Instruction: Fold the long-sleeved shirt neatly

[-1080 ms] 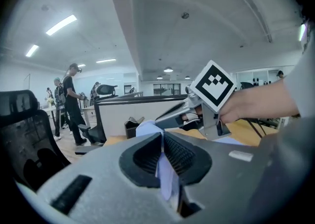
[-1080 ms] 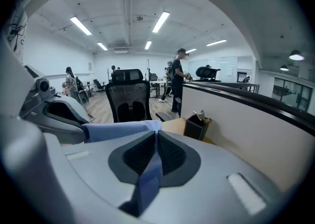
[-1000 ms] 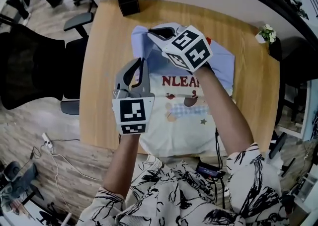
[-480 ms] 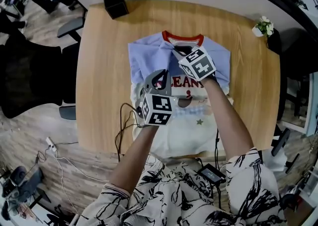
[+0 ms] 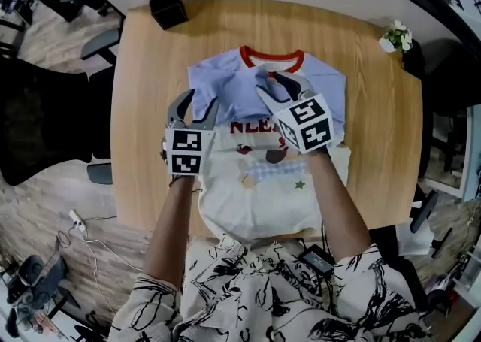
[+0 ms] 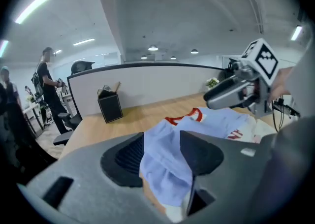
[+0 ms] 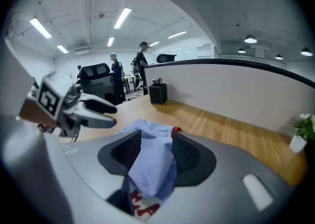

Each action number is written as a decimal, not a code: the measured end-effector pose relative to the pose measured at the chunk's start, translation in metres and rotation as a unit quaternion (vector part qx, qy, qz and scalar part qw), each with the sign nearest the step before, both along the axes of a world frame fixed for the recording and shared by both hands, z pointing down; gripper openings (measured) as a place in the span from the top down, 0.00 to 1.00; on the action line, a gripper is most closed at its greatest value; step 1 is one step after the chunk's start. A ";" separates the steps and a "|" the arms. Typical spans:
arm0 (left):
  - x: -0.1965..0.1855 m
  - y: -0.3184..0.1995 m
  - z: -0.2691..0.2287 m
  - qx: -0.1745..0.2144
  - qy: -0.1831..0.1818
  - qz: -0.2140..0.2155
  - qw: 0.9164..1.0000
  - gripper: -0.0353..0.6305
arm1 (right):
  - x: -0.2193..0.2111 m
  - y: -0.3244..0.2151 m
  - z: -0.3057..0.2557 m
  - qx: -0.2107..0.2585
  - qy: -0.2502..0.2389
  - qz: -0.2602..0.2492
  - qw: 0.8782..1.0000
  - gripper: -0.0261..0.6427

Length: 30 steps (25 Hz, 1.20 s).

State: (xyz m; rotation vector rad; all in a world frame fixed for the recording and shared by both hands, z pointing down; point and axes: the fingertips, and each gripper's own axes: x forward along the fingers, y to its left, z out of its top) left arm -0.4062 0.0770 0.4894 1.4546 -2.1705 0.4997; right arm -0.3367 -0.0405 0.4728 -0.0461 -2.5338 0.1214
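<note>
Now we are letting go: the left gripper (image 5: pixel 197 104) and right gripper (image 5: pixel 276 86) have just been opening, blue sleeves (image 5: pixel 229 92) lying loose between their jaws, so they stay folded inward over the long-sleeved shirt (image 5: pixel 263 198).

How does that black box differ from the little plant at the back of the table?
On the wooden table, the black box stands at the far left corner; the potted plant stands at the far right edge. The box is dark and square-sided, with items poking from its open top; the plant has a white pot, green leaves and pale flowers. The box looks bigger. Both stand clear of the shirt.
</note>
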 end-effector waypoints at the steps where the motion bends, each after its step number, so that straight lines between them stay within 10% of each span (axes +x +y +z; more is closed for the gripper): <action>1: -0.012 0.002 0.004 -0.008 0.002 0.011 1.000 0.59 | -0.001 0.020 0.003 0.003 0.000 -0.010 1.000 0.64; 13: -0.032 -0.017 0.069 -0.093 0.083 0.180 0.976 0.61 | -0.016 0.150 0.094 0.049 0.116 -0.058 0.990 0.65; 15: -0.032 -0.016 0.074 -0.104 0.084 0.185 0.974 0.79 | -0.015 0.147 0.099 0.064 0.123 -0.041 0.989 0.81; 16: -0.032 -0.016 0.072 -0.100 0.080 0.186 0.974 0.92 | -0.015 0.144 0.096 0.069 0.119 -0.031 0.990 0.92; 30: 0.011 -0.089 -0.034 -0.028 0.083 0.234 0.968 0.92 | 0.025 0.070 0.000 0.011 0.004 0.083 0.996 0.92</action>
